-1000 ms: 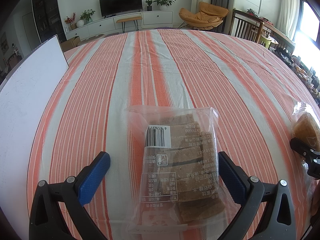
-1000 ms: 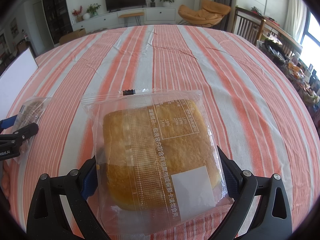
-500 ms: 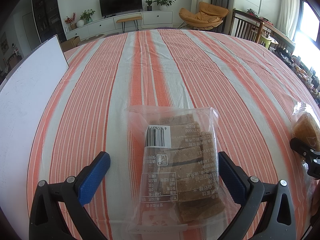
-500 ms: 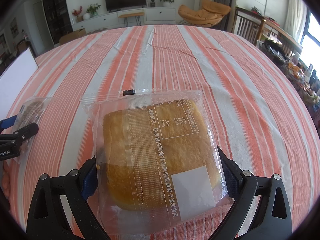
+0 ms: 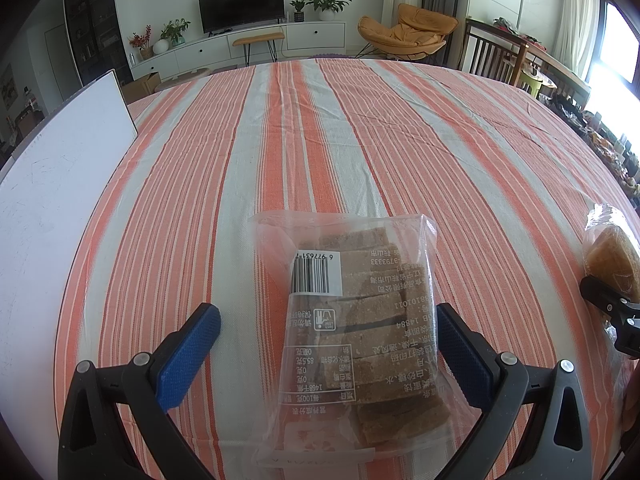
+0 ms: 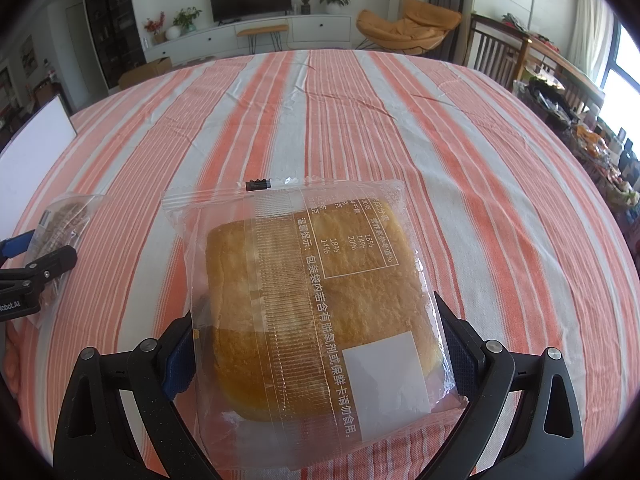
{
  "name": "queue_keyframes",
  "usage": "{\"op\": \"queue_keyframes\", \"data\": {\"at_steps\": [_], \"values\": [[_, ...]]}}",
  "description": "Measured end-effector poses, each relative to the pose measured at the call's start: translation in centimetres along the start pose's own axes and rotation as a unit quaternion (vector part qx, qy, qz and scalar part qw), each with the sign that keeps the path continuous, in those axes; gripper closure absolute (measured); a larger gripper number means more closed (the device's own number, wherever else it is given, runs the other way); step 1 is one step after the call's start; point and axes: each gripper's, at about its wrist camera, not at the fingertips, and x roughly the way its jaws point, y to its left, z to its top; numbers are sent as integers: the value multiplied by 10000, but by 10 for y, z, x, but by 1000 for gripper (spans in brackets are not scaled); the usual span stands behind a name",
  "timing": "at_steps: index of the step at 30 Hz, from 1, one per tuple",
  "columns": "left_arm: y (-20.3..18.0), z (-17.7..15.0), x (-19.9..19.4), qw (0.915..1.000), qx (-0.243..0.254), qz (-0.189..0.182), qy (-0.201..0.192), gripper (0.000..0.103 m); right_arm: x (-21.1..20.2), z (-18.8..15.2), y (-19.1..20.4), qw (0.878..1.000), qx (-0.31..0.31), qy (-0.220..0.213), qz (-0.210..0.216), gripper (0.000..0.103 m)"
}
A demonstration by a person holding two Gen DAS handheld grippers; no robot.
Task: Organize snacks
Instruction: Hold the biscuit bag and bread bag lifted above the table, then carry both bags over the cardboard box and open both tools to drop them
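Brown cake bag (image 5: 356, 332): a clear bag of dark brown cake slices with a barcode label, lying flat on the striped cloth between the left fingers; it also shows at the left edge of the right view (image 6: 64, 220).
Left hand-held gripper (image 5: 328, 344): spread wide; the right blue pad (image 5: 460, 356) sits against or just beside the bag's edge (contact cannot be told), while the left blue pad (image 5: 188, 356) stands well apart from it, so nothing is clamped.
Bread bag (image 6: 316, 312): a clear printed bag holding a golden square loaf, lying on the cloth between the right fingers; part of it shows at the right edge of the left view (image 5: 612, 256).
Right hand-held gripper (image 6: 316, 344): wide apart, both blue pads at the bag's two sides; the left pad (image 6: 180, 364) is partly hidden behind the plastic, and a firm squeeze cannot be told.
Desk (image 5: 320, 140): covered by a cloth in orange and pale stripes, carrying both bags (the brown one to the left of the bread).
White board (image 5: 48, 208): lies along the desk's left edge.
Room behind: a television (image 5: 242, 10) on a low white cabinet, potted plants, an orange lounge chair (image 5: 408, 34) and wooden chairs.
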Motion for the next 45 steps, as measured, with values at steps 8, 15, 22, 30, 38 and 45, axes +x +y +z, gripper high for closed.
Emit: {"op": "queue_keyframes", "data": {"at_steps": [8, 15, 22, 30, 38, 45], "values": [[0, 4, 1, 9993, 206, -141, 262, 0, 1, 2, 0, 10000, -24, 87, 9, 3], [-3, 13, 2, 9903, 591, -288, 1228, 0, -3, 24, -10, 9923, -18, 1161, 432, 5], [-9, 13, -6, 9915, 506, -292, 1167, 21, 7, 40, -8, 9798, -139, 1883, 660, 7], [19, -3, -53, 9937, -283, -812, 725, 54, -38, 40, -9, 9883, -179, 1351, 688, 31], [111, -6, -196, 9800, -1329, -1418, -427, 54, -111, 75, 95, 9817, -890, 547, 1589, 31], [252, -19, -258, 9790, -1861, 366, -753, 53, -171, 120, 274, 9370, -1600, 26, 3104, 31]]}}
